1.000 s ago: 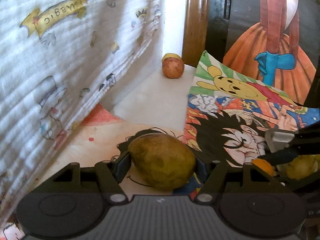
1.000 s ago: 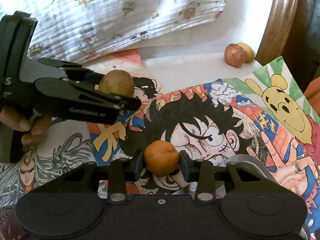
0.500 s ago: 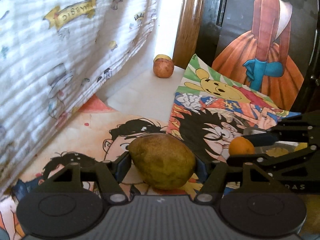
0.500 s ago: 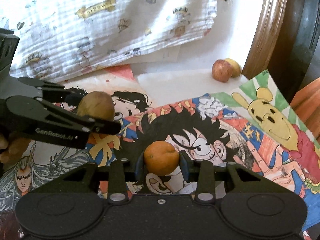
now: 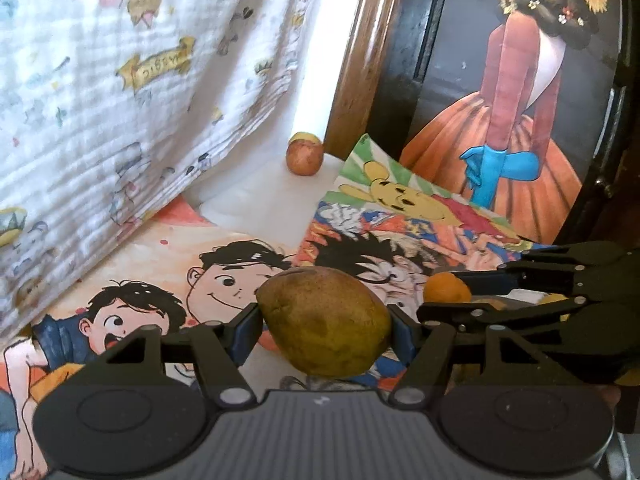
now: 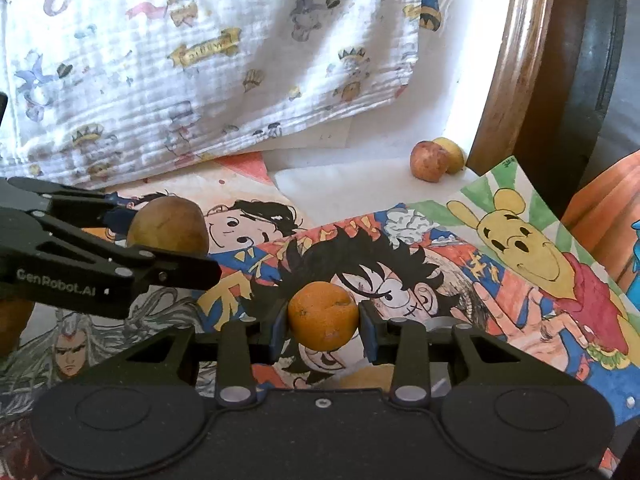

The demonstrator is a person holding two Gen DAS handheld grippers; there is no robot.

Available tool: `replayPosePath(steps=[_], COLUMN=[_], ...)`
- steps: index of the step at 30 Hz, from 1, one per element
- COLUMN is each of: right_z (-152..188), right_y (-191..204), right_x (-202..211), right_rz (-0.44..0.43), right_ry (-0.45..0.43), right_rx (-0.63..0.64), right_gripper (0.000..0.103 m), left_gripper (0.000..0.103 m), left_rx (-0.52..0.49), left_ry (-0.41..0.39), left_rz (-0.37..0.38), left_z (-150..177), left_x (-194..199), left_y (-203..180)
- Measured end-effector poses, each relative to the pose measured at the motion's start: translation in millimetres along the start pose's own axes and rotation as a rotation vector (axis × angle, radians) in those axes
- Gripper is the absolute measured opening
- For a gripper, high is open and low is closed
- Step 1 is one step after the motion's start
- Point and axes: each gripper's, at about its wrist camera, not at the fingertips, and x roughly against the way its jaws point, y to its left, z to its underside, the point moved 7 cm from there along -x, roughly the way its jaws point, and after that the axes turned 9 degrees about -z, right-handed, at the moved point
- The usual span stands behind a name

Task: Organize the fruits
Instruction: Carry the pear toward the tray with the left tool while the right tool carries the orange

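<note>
Here the left gripper clamps a brownish-green, egg-shaped pear at lower centre; the right gripper pinches a small round orange mid-frame. Both look firm, light, rollable; broadside holds suit.

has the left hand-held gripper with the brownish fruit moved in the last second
Yes. In the right wrist view the left hand-held gripper and its brownish fruit now sit farther from the red apple in the corner.

Bright daylight, seemingly from behind the cloth, washes out the white backdrop; fisheye edges bend and darken.
</note>
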Motion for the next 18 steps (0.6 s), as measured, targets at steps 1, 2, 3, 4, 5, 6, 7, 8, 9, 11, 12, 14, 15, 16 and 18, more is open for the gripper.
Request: replayPosePath(steps=[1, 2, 3, 4, 5, 6, 7, 8, 9, 11, 12, 14, 15, 16, 18], right_z=[-0.2, -0.5, -0.7, -1.0, -0.9, -0.8, -0.3, 0.6, 1.6, 4.2, 5.7, 8.5, 10.1, 11.9, 15.3], right_y=[0.8, 1.7, 2.8, 3.5, 4.4, 5.7, 7.2, 8.9, 10.9, 15.0, 17.1, 20.0, 21.5, 22.7, 23.8], right_x=[3.9, 8.4, 13.0, 17.1, 21.4, 26.0, 30.7, 34.9, 39.3, 47.6, 52.4, 59.9, 63.7, 67.6, 73.2], right_rz=[0.002, 0.005, 0.008, 0.011, 0.013, 0.015, 0.017, 0.02, 0.022, 0.028, 0.032, 0.035, 0.036, 0.038, 0.042], right_ry=[-0.006, -0.013, -0.019, -0.025, -0.032, -0.038, -0.043, -0.047, -0.051, -0.059, -0.065, -0.074, -0.077, -0.08, -0.082], right_rx=[-0.002, -0.003, -0.005, -0.006, -0.008, -0.008, -0.008, -0.008, -0.006, -0.001, 0.0, -0.001, -0.002, -0.003, -0.004], right_gripper=[0.039, 0.039, 0.039, 0.039, 0.039, 0.039, 0.039, 0.039, 0.039, 0.039, 0.039, 0.039, 0.039, 0.039, 0.039], left_gripper=[0.07, 0.07, 0.07, 0.07, 0.07, 0.07, 0.07, 0.07, 0.07, 0.07, 0.07, 0.07, 0.07, 0.07, 0.07], left_rx=[0.001, 0.002, 0.003, 0.005, 0.007, 0.008, 0.008, 0.008, 0.008, 0.008, 0.008, 0.009, 0.011, 0.013, 0.018], left_ry=[-0.004, -0.008, -0.012, -0.015, -0.018, -0.02, -0.022, -0.023, -0.024, -0.026, -0.027, -0.028, -0.029, -0.03, -0.031], left_rz=[0.002, 0.005, 0.007, 0.01, 0.012, 0.013, 0.015, 0.016, 0.018, 0.023, 0.025, 0.03, 0.033, 0.035, 0.042], left_z=[0.7, 1.5, 2.2, 3.0, 4.2, 5.2, 6.5, 7.8, 9.3, 12.5, 14.2, 17.1, 18.6, 19.8, 22.4], left_x=[3.8, 8.2, 12.4, 16.4, 20.5, 24.5, 27.8, 31.2, 34.8, 41.3, 44.3, 50.1, 53.3, 55.5, 59.9], left_y=[-1.3, -3.0, -4.9, -6.7, -8.8, -11.2, -13.3, -15.1, -17.3, -21.7, -24.2, -29.2, -31.6, -33.7, -36.5])
